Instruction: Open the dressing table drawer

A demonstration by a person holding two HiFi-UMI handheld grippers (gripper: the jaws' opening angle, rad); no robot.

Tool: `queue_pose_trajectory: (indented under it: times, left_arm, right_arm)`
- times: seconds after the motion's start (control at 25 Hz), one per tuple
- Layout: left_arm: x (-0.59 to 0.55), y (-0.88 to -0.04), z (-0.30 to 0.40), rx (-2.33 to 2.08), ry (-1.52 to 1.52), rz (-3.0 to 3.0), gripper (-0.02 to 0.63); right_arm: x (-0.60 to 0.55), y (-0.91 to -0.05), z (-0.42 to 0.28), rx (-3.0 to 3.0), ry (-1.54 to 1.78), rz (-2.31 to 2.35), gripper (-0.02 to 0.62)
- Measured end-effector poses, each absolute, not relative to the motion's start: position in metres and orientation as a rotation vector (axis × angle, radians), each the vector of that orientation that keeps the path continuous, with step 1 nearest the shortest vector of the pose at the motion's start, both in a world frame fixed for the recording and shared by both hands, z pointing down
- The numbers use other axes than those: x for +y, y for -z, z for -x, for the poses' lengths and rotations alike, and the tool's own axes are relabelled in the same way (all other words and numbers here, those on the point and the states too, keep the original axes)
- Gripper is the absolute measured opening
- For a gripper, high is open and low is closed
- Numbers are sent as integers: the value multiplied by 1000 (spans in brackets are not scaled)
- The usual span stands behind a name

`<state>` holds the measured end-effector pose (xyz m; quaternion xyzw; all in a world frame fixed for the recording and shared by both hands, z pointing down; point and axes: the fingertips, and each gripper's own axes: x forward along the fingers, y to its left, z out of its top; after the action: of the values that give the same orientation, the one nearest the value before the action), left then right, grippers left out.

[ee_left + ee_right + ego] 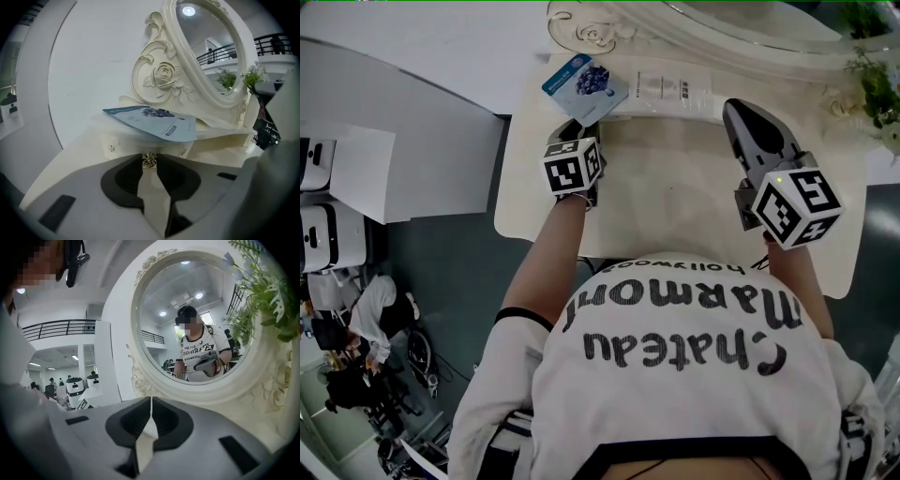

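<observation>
Metal rose-shaped knob [149,161] of the small drawer [133,144], at the back of the desk [675,187], is pinched by the left hand-held gripper [149,157]. I judge the drawer not yet pulled out, so the pull is left. The right hand-held gripper [150,401] is closed and empty.

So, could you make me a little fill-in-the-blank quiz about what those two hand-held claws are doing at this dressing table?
1. The left gripper has the small metal knob ____ its jaws.
2. The packet lying just above that knob is ____ in colour.
3. The right gripper, jaws together, faces the mirror and holds ____.

Missing words: between; blue; nothing.
</observation>
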<state>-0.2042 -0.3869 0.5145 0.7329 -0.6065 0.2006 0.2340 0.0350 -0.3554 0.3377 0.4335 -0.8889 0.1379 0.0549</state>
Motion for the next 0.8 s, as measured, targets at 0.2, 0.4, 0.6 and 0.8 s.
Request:
queue_pose_trajectory:
  times: [0.2,0.4,0.6,0.8]
  left_arm:
    - [-385,-515,204,-1670,-545,-2014,107]
    - [-382,-515,204,-1671,-540,-2022,106]
    - [-379,-518,205,-1660,-548,-2040,106]
    - [-377,-519,206,-1636,-545,-2053,106]
  right_arm:
    - [-352,-336,-34,-2697,-405,-1311,28]
    - [-349,-332,-33,-2699,-381,-1310,28]
    - [-345,-329,-32,-2702,-367,-1310,28]
    - [-343,-326,-30,-2706,-364,-1313,28]
